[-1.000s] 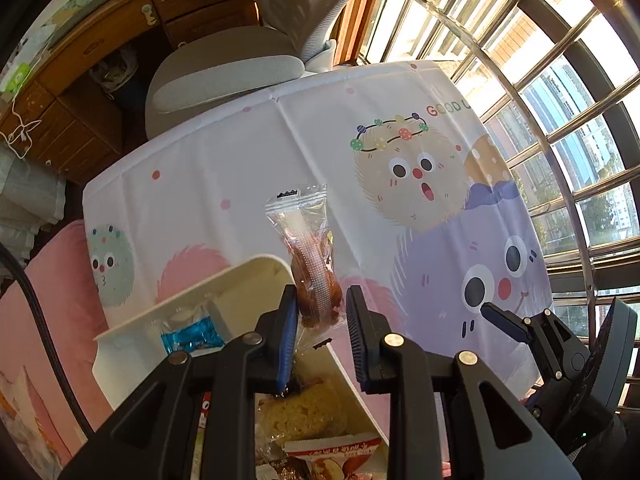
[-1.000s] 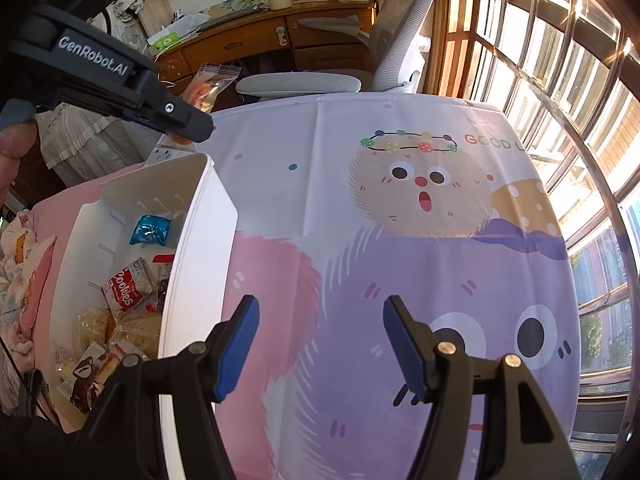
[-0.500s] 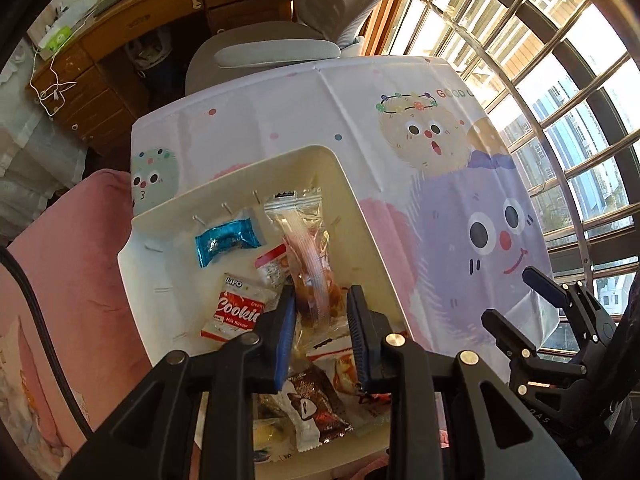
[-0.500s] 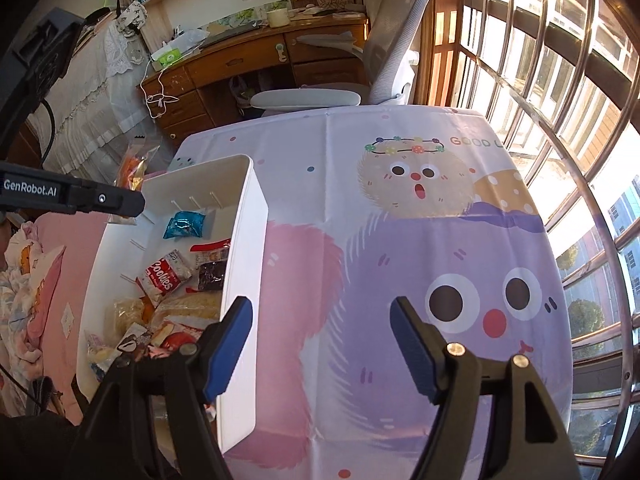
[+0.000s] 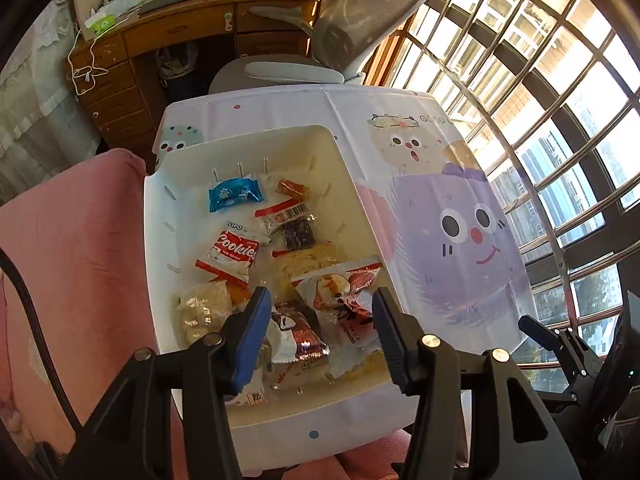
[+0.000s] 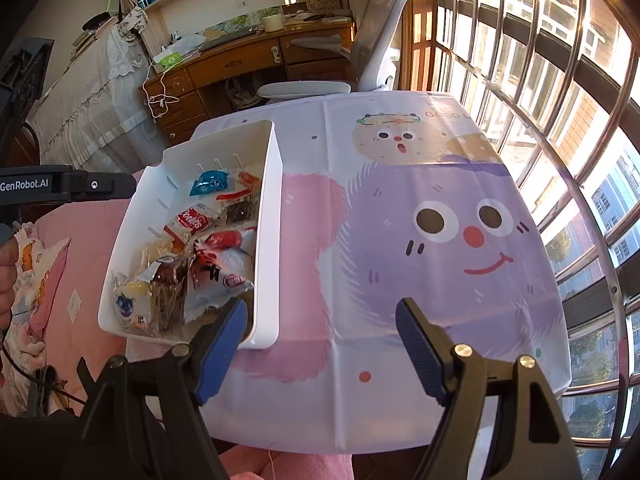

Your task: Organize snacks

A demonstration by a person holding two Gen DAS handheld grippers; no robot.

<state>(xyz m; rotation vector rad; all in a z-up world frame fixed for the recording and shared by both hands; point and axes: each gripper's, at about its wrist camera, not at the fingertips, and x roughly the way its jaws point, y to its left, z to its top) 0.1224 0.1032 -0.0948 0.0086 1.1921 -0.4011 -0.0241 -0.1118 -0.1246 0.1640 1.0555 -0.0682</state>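
With the left gripper [image 5: 318,332] jaws just opened and empty above the snacks [image 5: 280,264] heaped in the white bin [image 5: 160,280], and the right gripper [image 6: 320,330] jaws apart, the bin overhanging the surface [image 6: 400,240] edge could tip if nudged

Looked steeply down, left view from right above the white bin [image 5: 160,264], right view from beside it over the counter [image 6: 400,264]; shared both.

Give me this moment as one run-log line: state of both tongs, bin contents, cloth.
left tongs: open, just opened, nothing between | right tongs: open, empty | white plastic bin: wrapped snacks inside | cartoon tablecloth: no snacks
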